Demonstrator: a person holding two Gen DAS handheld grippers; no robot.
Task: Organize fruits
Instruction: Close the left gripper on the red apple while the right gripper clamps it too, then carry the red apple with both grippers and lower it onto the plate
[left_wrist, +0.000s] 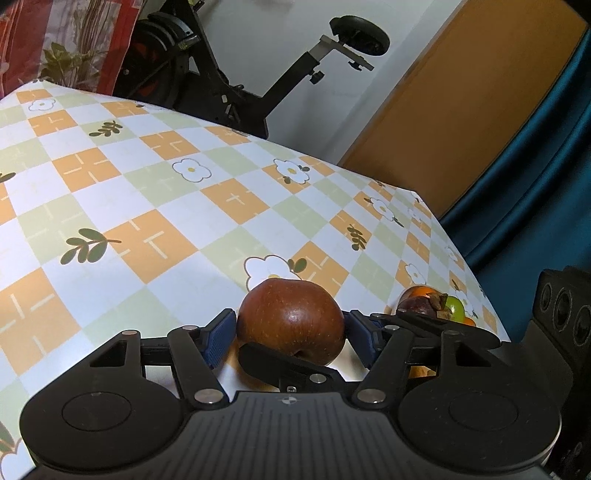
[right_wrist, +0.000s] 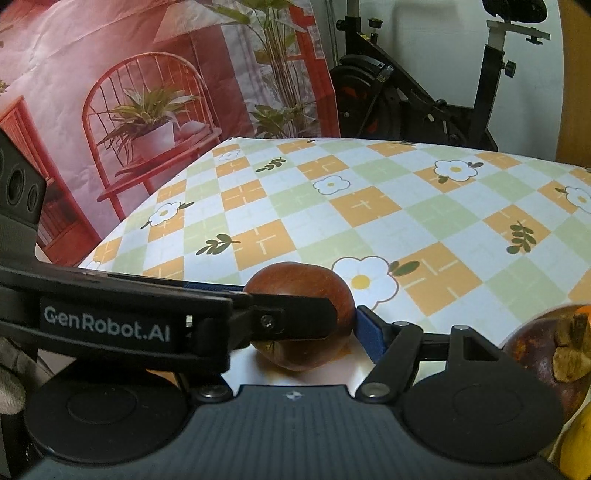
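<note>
A red apple (left_wrist: 291, 325) sits between the blue pads of my left gripper (left_wrist: 291, 321), which press on its two sides. In the right wrist view the same apple (right_wrist: 314, 288) lies in my right gripper (right_wrist: 299, 332). Its right pad (right_wrist: 365, 332) touches the fruit, while its left finger is hidden behind the left gripper's body (right_wrist: 110, 325), which crosses in from the left. Both grippers are shut on this one apple, at crossing angles. A dark mangosteen (right_wrist: 535, 354) lies close to the right.
A small pile of fruit sits near the table's right edge: the mangosteen (left_wrist: 417, 304), a green apple (left_wrist: 455, 308), an orange (left_wrist: 421, 291) and a banana (right_wrist: 580, 443). The checked tablecloth (left_wrist: 166, 206) stretches away ahead. An exercise bike (left_wrist: 229, 88) stands behind the table.
</note>
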